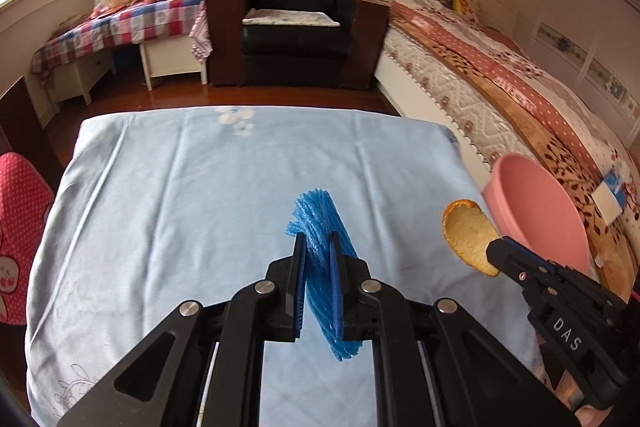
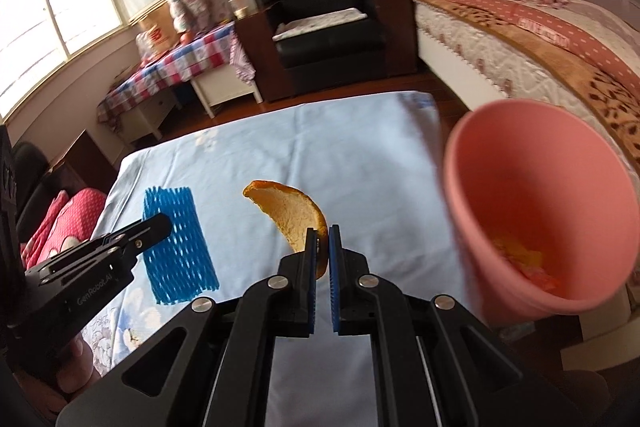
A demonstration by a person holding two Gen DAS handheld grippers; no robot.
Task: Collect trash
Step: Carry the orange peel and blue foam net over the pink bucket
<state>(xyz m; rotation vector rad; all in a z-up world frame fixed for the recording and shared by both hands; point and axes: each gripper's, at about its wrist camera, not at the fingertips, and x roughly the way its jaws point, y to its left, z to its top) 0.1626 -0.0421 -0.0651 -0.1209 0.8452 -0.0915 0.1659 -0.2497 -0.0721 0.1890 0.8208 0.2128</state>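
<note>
My left gripper (image 1: 318,241) is shut on a blue foam net sleeve (image 1: 322,227) and holds it above the light blue cloth; the sleeve also shows in the right wrist view (image 2: 178,245). My right gripper (image 2: 322,235) is shut on a curved orange peel (image 2: 292,215), held above the cloth just left of the pink bin (image 2: 540,211). The peel (image 1: 470,235) and the bin (image 1: 540,215) also show in the left wrist view, at the right. The bin holds some orange scraps (image 2: 520,255) at its bottom.
The light blue cloth (image 1: 200,207) covers the table. A bed (image 1: 520,87) runs along the right, a black armchair (image 1: 296,23) stands behind, and a checked-cloth bench (image 1: 120,23) is at the back left. A red dotted cushion (image 1: 18,227) sits at the left.
</note>
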